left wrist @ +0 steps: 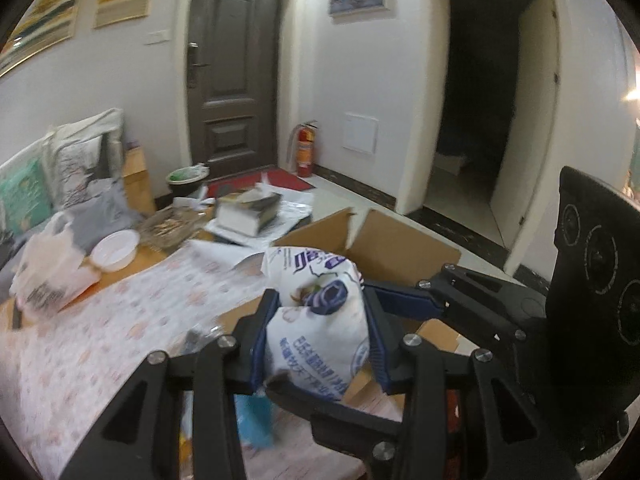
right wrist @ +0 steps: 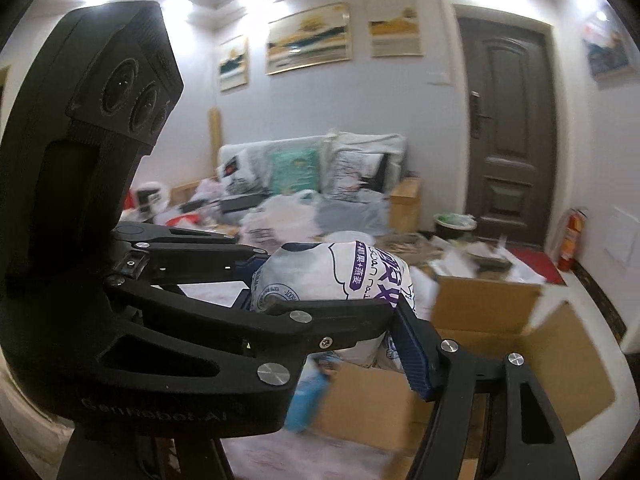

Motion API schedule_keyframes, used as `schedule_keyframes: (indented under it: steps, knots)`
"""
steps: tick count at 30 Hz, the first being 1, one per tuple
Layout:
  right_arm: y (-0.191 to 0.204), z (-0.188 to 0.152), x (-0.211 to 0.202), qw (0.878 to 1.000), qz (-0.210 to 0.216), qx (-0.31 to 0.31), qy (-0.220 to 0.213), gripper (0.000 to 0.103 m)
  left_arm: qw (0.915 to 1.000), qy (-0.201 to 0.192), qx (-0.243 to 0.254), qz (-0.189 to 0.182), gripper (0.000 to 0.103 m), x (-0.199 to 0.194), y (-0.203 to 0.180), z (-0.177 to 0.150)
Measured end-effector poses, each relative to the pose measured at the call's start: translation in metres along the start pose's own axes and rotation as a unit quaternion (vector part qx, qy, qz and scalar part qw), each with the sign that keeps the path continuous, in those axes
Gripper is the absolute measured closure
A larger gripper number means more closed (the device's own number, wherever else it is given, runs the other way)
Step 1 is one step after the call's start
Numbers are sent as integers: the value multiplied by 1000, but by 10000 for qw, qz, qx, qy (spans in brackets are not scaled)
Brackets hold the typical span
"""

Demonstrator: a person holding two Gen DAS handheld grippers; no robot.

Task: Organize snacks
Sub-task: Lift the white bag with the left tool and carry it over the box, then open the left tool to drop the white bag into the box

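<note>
One snack bag, gripped over one open box

In the left wrist view the left gripper (left wrist: 318, 332) clamps its blue pads on a white snack bag (left wrist: 316, 320) with purple Chinese print (too blurred to read), held above the open cardboard box (left wrist: 404, 248). In the right wrist view "GenRobot.AI" shows on the left gripper's body; the right gripper (right wrist: 360, 364) has only one finger (right wrist: 414, 354) visible, so I cannot tell its spread.
</note>
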State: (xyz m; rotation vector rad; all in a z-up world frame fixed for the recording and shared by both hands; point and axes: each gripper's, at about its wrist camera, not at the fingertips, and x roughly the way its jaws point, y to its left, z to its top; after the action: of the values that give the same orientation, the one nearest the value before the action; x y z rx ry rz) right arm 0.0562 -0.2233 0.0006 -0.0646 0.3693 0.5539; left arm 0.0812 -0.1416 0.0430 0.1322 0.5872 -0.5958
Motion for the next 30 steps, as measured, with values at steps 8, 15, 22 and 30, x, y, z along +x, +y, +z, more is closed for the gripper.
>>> schedule_keyframes:
  steps: [8,15,22,30]
  knots:
    - [-84,-20,-1,9954,-416,679,530,41,9953,813,254,-457,65,91,-32,30]
    - [-115,-37,18,9885,-514,936,1075,41,9862,1520,236,-616,65,138,-40,25]
    - [-125,-55,26,9832,-536,1125,1332,41,9814,1772,119,-728,62,157,-31,17]
    - [-119,-47,30,9829,-676,960,1415,40,9874,1472,-103,-575,39,139,-7,21]
